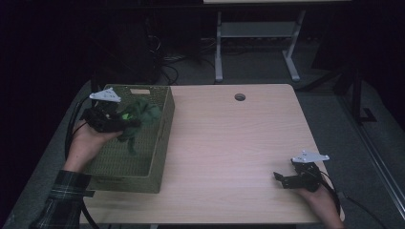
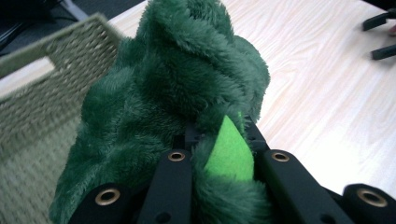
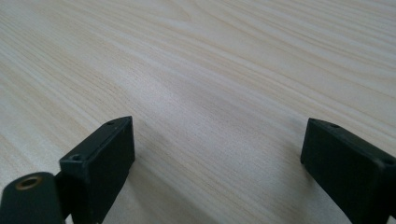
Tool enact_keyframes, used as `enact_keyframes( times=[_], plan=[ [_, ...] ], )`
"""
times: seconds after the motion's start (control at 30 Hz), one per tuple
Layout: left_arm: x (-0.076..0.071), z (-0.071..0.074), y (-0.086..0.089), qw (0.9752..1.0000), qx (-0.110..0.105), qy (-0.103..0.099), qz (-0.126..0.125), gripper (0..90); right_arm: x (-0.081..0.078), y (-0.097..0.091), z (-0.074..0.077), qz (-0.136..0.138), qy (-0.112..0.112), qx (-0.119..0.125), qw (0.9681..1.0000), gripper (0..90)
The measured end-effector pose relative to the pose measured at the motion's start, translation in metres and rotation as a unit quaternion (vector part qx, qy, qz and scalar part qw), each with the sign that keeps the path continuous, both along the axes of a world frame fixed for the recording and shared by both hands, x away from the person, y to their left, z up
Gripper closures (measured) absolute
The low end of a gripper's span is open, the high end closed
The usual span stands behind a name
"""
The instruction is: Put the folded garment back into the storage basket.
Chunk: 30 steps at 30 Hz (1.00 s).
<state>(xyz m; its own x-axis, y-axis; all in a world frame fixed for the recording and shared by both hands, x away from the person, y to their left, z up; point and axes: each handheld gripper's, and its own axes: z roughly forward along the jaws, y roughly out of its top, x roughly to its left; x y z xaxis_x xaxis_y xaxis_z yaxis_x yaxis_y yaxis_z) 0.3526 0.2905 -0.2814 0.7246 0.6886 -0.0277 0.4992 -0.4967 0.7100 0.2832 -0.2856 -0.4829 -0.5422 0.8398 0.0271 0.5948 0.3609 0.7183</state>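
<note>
I'm holding the left tongs (image 1: 125,122) over the woven basket (image 1: 161,143) at the left side of the desk (image 1: 229,143), and they're clamped on the green plush toy (image 1: 141,113). In the left gripper view I'm seeing the two black jaws pressing into the dark green fur from either side, with a bright lime-green patch (image 2: 229,151) of the toy squeezed up between them. The plush toy (image 2: 177,102) is bunching up ahead of the jaws and hanging above the basket's open top, with part of it drooping down toward the inside, near the basket's right wall. The basket's woven wall (image 2: 51,84) is sitting to the left of the toy in that view, and pale wood is showing off to the right.

Over on the right, I'm resting the right tongs (image 1: 281,178) low by the near right corner of the desk, well apart from the basket. Their jaws are standing wide apart and gripping nothing; in the right gripper view I'm looking at bare wood grain (image 3: 210,93) between the two black fingers (image 3: 105,154).
</note>
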Motion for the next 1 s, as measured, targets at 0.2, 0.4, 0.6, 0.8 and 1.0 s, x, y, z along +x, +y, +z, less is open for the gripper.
enact_keyframes(
  times=[0.2,0.4,0.6,0.8,1.0],
  plan=[
    [0.005,-0.024,0.014,0.9996,0.001,0.012,0.024,79.1,0.000,0.000,0.000,-0.001,0.000,0.000,1.0000,9.6],
    [0.011,-0.049,0.022,0.9988,0.004,0.029,0.040,79.1,0.000,0.000,0.000,-0.002,0.000,0.001,1.0000,9.5],
    [0.017,-0.074,0.019,0.9981,0.016,0.046,0.037,79.0,0.000,0.000,0.000,-0.002,0.000,0.001,1.0000,9.5],
    [0.024,-0.096,0.013,0.9968,0.026,0.067,0.035,78.7,0.000,0.000,0.000,-0.002,0.000,0.000,1.0000,9.5],
    [0.028,-0.109,0.005,0.9951,0.049,0.082,0.026,78.1,0.000,0.000,0.000,-0.002,0.000,0.000,1.0000,9.5]
  ],
)
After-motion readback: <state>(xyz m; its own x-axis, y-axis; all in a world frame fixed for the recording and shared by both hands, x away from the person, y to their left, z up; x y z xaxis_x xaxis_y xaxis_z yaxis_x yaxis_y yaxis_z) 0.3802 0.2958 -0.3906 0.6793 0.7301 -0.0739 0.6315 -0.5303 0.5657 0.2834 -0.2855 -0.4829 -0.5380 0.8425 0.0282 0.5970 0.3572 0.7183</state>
